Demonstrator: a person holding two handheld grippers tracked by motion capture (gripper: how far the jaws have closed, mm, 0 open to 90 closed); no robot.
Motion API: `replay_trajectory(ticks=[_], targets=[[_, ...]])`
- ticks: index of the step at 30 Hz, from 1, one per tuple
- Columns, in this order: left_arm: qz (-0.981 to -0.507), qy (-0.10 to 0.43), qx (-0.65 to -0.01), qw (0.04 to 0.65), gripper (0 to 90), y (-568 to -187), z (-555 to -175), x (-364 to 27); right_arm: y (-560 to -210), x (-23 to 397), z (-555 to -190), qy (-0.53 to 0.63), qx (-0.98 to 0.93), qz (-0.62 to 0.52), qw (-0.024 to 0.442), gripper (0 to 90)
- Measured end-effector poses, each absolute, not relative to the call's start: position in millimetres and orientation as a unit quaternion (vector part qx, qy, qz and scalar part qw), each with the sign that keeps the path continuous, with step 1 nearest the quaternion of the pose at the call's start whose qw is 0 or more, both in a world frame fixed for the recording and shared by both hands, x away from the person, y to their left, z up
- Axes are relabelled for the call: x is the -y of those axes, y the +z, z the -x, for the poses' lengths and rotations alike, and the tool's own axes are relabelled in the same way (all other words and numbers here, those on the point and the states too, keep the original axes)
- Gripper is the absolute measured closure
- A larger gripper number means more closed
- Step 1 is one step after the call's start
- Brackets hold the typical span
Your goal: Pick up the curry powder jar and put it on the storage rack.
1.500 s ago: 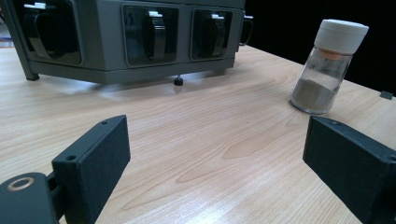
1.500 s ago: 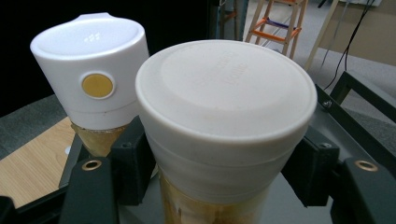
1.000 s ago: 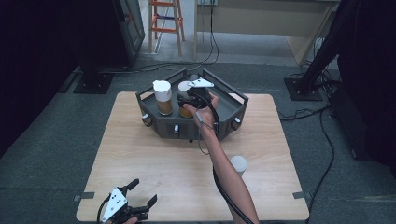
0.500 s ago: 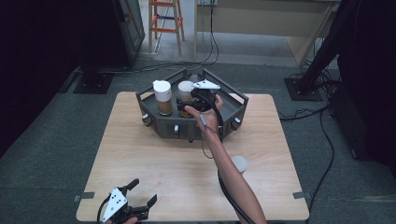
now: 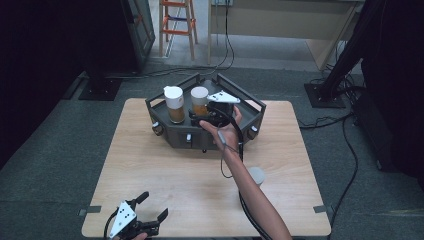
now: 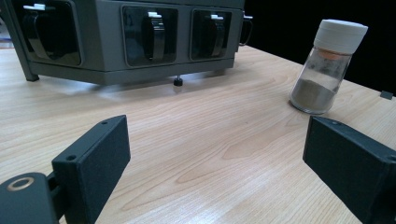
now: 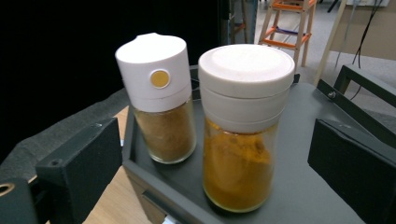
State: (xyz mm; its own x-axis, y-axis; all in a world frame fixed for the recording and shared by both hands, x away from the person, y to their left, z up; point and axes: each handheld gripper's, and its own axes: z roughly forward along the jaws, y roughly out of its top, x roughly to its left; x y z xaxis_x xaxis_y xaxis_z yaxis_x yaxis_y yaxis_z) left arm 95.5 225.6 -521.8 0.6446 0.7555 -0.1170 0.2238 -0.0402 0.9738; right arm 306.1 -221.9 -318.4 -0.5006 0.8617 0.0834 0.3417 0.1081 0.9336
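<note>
My left tongs (image 5: 150, 222) rest spread and empty at the near tabletop (image 5: 165, 180) edge. A grey spice jar (image 5: 257, 176) stands mid-table. Farther off, my right tongs (image 5: 196, 119) have just been opening: the orange spice jar (image 7: 243, 126) now stands released on the grey rack (image 5: 252, 116), beside the brown jar (image 7: 161, 98). Judged placed.

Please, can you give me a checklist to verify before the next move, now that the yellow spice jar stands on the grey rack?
1. Right tool open, nothing between its jaws: ok.
2. Yellow spice jar upright on the grey rack: ok.
3. Brown spice jar upright beside it, apart from it: ok.
4. Grey spice jar upright on the table: ok.
5. Left tool open, holding nothing: ok.
6. Lids tight: cannot tell.
</note>
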Motion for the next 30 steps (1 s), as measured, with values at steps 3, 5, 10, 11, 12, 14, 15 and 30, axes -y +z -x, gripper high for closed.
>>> replay_trajectory(ticks=[3,5,10,11,12,14,15,30], targets=[[-0.686,0.223,-0.358,0.593,7.3,-522.0,-95.9,-225.8,-318.8,222.5,-299.1,0.511,-0.703,-0.421,0.26,2.8],[-0.685,0.223,-0.359,0.593,7.3,-522.1,-96.1,-225.9,-320.0,223.8,-294.4,0.513,-0.703,-0.422,0.254,2.8],[-0.685,0.224,-0.359,0.593,7.3,-521.7,-95.8,-226.3,-322.1,227.9,-282.8,0.522,-0.702,-0.415,0.25,2.8],[-0.686,0.225,-0.358,0.592,7.3,-521.7,-95.9,-226.3,-322.3,228.4,-280.8,0.521,-0.704,-0.413,0.25,2.8],[-0.686,0.225,-0.358,0.592,7.3,-521.8,-95.9,-226.3,-322.7,228.7,-278.9,0.521,-0.705,-0.412,0.25,2.8],[-0.685,0.224,-0.359,0.593,7.3,-521.8,-95.9,-226.2,-324.0,230.3,-275.9,0.524,-0.706,-0.409,0.243,2.8],[-0.685,0.224,-0.359,0.593,7.3,-521.8,-95.9,-226.2,-324.5,230.6,-274.1,0.525,-0.707,-0.407,0.241,2.8],[-0.685,0.223,-0.36,0.593,7.3,-521.8,-95.7,-225.9,-343.3,245.0,-239.9,0.54,-0.718,-0.375,0.228,2.8]])
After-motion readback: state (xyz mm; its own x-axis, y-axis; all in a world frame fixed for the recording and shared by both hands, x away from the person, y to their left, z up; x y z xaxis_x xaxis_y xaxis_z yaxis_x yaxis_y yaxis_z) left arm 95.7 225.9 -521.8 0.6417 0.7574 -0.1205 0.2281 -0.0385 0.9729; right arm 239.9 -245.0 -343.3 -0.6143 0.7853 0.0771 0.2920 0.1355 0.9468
